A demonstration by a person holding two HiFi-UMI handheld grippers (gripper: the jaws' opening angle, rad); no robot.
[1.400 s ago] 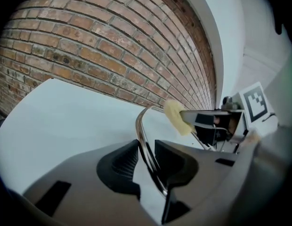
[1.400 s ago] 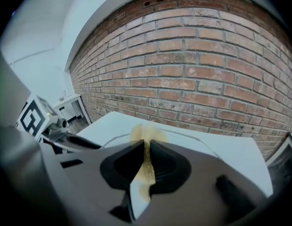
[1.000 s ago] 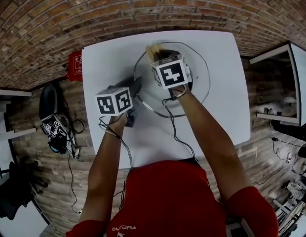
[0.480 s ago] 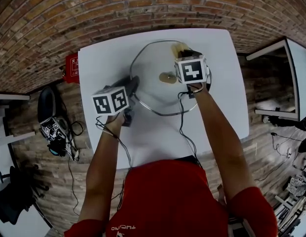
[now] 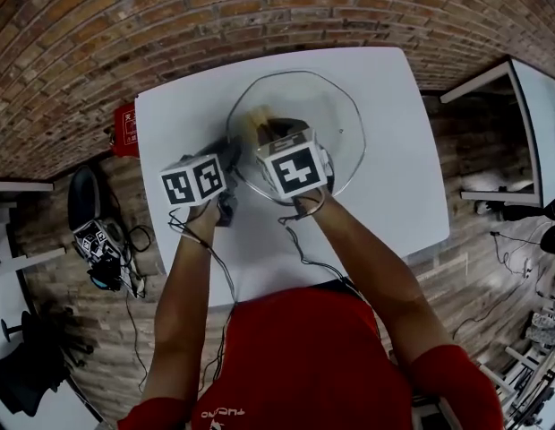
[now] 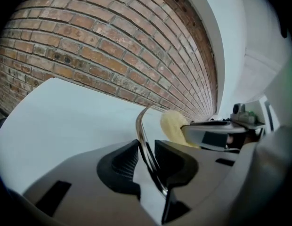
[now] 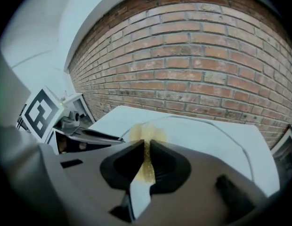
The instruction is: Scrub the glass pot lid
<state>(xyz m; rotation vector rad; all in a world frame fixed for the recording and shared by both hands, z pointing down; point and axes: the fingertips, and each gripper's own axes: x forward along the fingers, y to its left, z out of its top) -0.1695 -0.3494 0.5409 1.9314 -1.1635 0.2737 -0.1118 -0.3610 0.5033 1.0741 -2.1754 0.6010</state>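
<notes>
Glass lid (image 5: 345, 119) gripped by left hand-held gripper (image 6: 146, 157) — right hand-held gripper (image 7: 147, 161) pinching yellow sponge (image 7: 145, 132).

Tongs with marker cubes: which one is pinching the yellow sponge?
The right tongs, with the yellow sponge squeezed between them. The left tongs grip the metal rim of the round glass pot lid instead.

glass pot lid (image 5: 345, 137) on the far half of the table (image 5: 376, 209), left gripper (image 6: 147, 154) clamped on the lid's left rim, sponge (image 5: 256, 122) on the lid's left part, pinched in the right gripper (image 7: 147, 159) over the lid's near-left area, box (image 5: 125, 131) on the floor left of the lid
</notes>
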